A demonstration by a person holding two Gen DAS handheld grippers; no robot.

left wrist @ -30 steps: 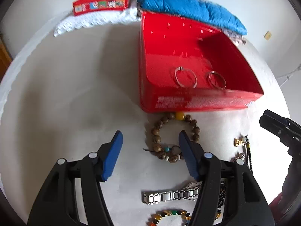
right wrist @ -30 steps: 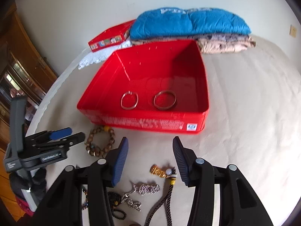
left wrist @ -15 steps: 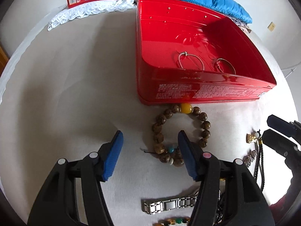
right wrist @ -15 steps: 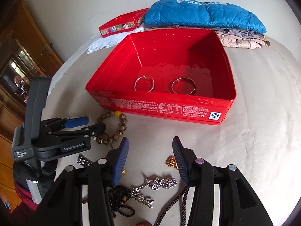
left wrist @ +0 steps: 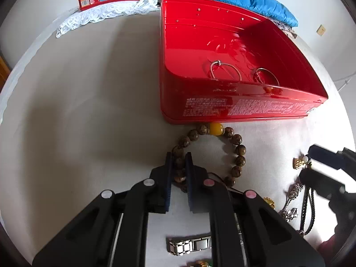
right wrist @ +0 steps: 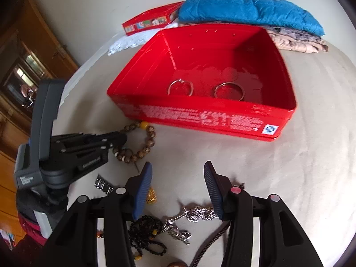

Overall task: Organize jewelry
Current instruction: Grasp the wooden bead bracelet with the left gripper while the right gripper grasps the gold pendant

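Note:
A brown wooden bead bracelet (left wrist: 235,146) with one yellow bead lies on the cloth just in front of the red tin (left wrist: 222,109). My left gripper (left wrist: 179,162) is shut on the bracelet's left side; it also shows in the right wrist view (right wrist: 120,140), with the bracelet (right wrist: 144,149) lying on the cloth. Two silver bangles (right wrist: 229,91) lie inside the tin (right wrist: 200,118). My right gripper (right wrist: 178,178) is open and empty above a silver chain (right wrist: 195,213) and black beads (right wrist: 146,229).
A metal watch band (left wrist: 189,244), a gold charm (left wrist: 299,162) and dark cords (left wrist: 309,211) lie near the front. A blue jacket (right wrist: 249,9), a small red box (right wrist: 151,20) and white lace (left wrist: 106,13) sit behind the tin.
My left gripper moved forward and closed on the bead bracelet's left side. My right gripper came lower and nearer the tin, still open.

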